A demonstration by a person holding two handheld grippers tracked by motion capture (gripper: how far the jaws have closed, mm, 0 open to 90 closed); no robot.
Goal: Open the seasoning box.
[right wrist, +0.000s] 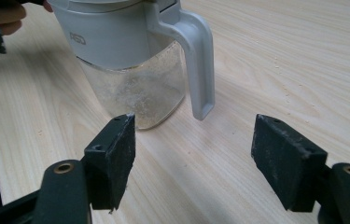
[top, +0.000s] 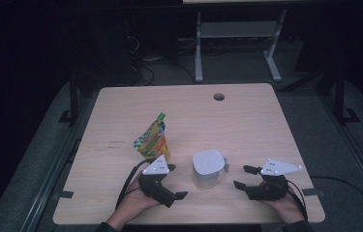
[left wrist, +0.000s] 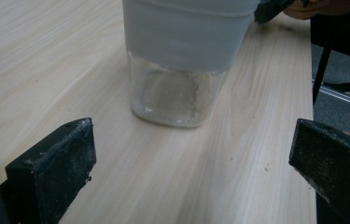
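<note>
I see a pale wooden table (top: 247, 121) with a round hole (top: 219, 96) near its far edge. On it a jug (top: 208, 169) stands near the front, and a yellow-green pouch (top: 153, 140) stands just left of it.

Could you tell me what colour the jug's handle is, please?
Light grey, clearest in the right gripper view: handle.

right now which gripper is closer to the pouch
Left. The left gripper sits just in front of the pouch; the right gripper is beyond the jug, farther off.
</note>
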